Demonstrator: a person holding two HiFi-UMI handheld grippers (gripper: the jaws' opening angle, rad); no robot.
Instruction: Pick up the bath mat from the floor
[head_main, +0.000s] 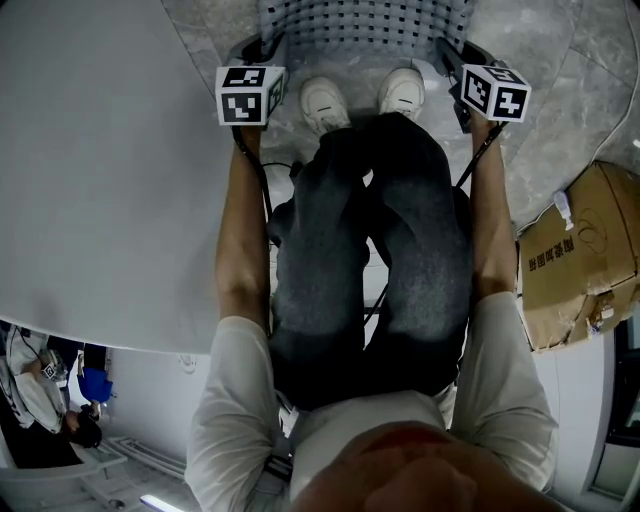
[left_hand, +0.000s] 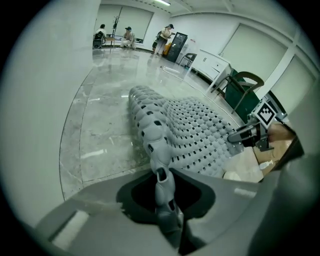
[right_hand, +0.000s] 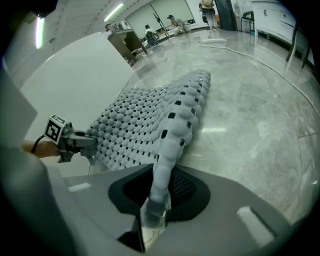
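The grey, knobbly bath mat (head_main: 365, 25) with rows of small holes lies on the marble floor ahead of the person's white shoes (head_main: 325, 100). My left gripper (head_main: 262, 48) is at its near left corner and my right gripper (head_main: 447, 52) at its near right corner. In the left gripper view the mat (left_hand: 195, 135) rises from the floor, and its folded edge runs down between the jaws of my left gripper (left_hand: 164, 195), which are shut on it. In the right gripper view the mat (right_hand: 145, 120) does the same, its edge pinched in my right gripper (right_hand: 157, 200).
A torn cardboard box (head_main: 580, 255) sits on the floor to the right. A white panel (head_main: 100, 150) fills the left side. Farther off are a green chair (left_hand: 242, 90), a cable on the floor (right_hand: 240, 52) and several people (left_hand: 127, 36).
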